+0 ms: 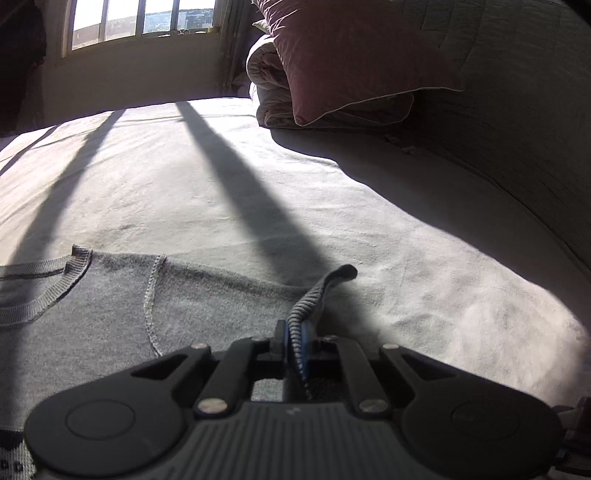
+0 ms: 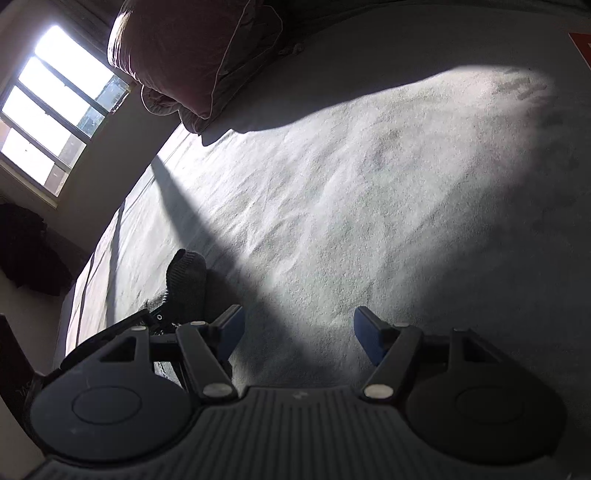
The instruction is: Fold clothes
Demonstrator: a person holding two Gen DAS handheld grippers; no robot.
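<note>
A grey knit sweater lies flat on the white bed sheet, its ribbed collar at the left. My left gripper is shut on the ribbed cuff of a sleeve, which sticks up between the blue pads. In the right wrist view, my right gripper is open and empty above the bare sheet. The left gripper and the held cuff show just to its left.
A dark red pillow and folded quilts lie at the far side of the bed. A grey headboard or blanket runs along the right. A window casts long shadow bars across the sheet.
</note>
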